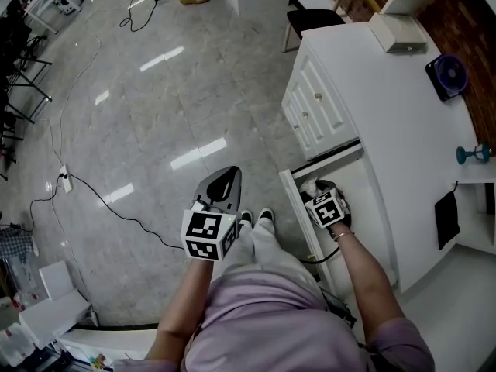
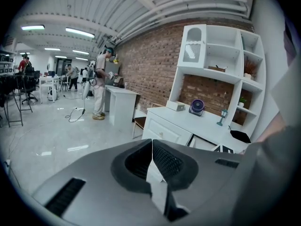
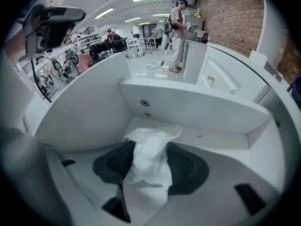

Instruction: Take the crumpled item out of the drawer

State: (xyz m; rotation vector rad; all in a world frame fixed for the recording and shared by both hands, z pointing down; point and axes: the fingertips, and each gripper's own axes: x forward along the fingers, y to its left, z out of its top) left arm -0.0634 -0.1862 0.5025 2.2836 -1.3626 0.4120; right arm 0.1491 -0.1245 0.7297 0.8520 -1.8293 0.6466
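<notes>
The white drawer (image 1: 297, 204) stands pulled out of the white cabinet at my right. Inside it lies the crumpled white paper (image 3: 149, 158), which shows as a small white lump (image 1: 309, 186) in the head view. My right gripper (image 1: 322, 190) reaches down into the drawer. In the right gripper view its two dark pads (image 3: 186, 166) press on either side of the paper, and the right gripper (image 3: 150, 147) is shut on it. The drawer's inner wall (image 3: 188, 105) rises just behind. My left gripper (image 1: 225, 178) hangs over the floor left of the drawer. The left gripper (image 2: 152, 142) is shut and holds nothing.
The cabinet top (image 1: 387, 107) carries a white box (image 1: 397, 31), a purple fan (image 1: 448, 76), a teal stand (image 1: 471, 154) and a flat black item (image 1: 447, 217). A black cable (image 1: 101, 200) runs over the glossy floor. A chair (image 1: 310, 18) stands beyond the cabinet. A person (image 2: 100, 84) stands far off.
</notes>
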